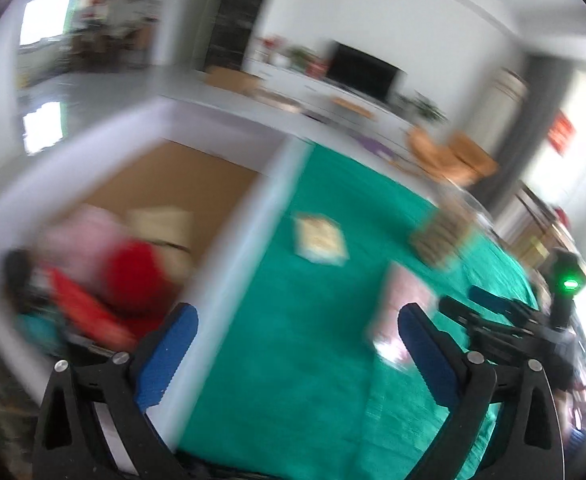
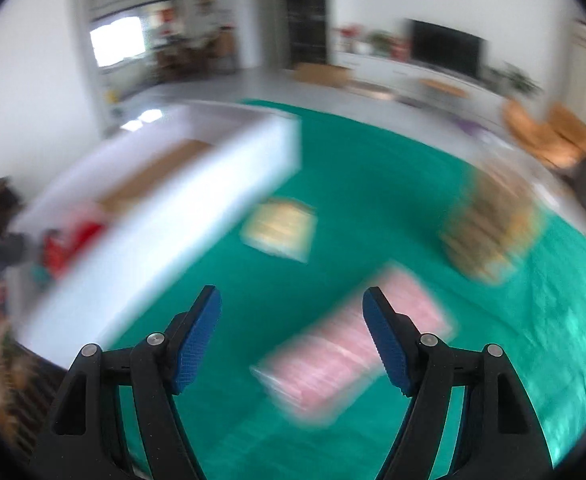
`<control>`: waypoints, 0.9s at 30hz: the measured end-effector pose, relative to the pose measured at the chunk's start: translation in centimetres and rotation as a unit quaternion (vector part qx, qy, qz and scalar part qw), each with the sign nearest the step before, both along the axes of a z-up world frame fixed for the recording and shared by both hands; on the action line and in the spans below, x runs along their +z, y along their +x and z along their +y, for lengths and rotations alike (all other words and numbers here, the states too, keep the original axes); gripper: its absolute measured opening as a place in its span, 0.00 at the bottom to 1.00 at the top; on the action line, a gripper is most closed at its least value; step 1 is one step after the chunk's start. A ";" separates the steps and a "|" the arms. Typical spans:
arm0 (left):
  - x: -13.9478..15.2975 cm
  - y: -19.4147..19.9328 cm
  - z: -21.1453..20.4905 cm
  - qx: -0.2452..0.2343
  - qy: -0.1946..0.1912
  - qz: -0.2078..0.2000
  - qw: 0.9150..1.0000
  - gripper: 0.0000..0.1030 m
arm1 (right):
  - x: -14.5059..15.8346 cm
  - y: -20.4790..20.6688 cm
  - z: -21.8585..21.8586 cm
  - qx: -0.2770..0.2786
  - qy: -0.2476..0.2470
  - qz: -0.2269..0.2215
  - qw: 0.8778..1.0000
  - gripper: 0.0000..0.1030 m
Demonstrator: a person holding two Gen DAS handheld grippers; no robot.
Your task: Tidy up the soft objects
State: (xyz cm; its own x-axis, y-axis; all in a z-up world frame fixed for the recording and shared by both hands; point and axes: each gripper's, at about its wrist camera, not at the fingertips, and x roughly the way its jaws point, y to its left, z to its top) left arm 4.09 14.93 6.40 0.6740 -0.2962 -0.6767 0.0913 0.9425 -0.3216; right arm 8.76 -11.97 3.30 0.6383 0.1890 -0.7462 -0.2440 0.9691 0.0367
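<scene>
1. Left wrist view, heavily blurred: left gripper (image 1: 297,326) with blue pads spread wide, nothing between them, poised over the green cloth (image 1: 277,360)
2. White box (image 1: 249,232) lying left of the cloth's centre; inside it, soft items piled near the close corner: a red one (image 1: 133,280) with a pink one (image 1: 81,232) behind it and a cream one (image 1: 165,224) further in
3. On the cloth, right of the box: a pale yellow packet (image 1: 321,238), a tan bundle (image 1: 441,240) further right, a pink packet (image 1: 403,304) nearest the right pad
4. Right gripper (image 1: 473,300) visible at the cloth's right edge, jaws apart, green lamp lit on its body
5. Right wrist view, also blurred: right gripper (image 2: 292,304) with pads parted and empty, above the green cloth (image 2: 353,168)
6. Pink packet (image 2: 357,344) flat on the cloth, partly behind the right pad, well right of the white box (image 2: 165,232)
7. Pale yellow packet (image 2: 281,228) just beside the box's near wall; tan bundle (image 2: 493,224) far right of it
8. Red item (image 2: 73,240) showing inside the box at its left end
</scene>
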 end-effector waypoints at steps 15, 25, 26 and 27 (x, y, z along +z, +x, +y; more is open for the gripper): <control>-10.6 3.6 -11.0 -0.050 0.078 0.086 0.992 0.97 | -8.1 -6.9 -15.4 -0.174 -0.025 0.036 0.984 0.74; -13.1 5.3 -9.6 -0.014 0.076 0.105 0.991 0.97 | -9.4 -6.6 -15.7 -0.176 -0.022 0.043 0.983 0.79; -13.1 5.3 -9.7 -0.012 0.079 0.105 0.991 0.97 | -9.4 -6.6 -15.7 -0.176 -0.022 0.043 0.983 0.79; -13.1 5.3 -9.6 -0.010 0.080 0.105 0.991 0.97 | -9.4 -6.6 -15.7 -0.176 -0.022 0.043 0.983 0.79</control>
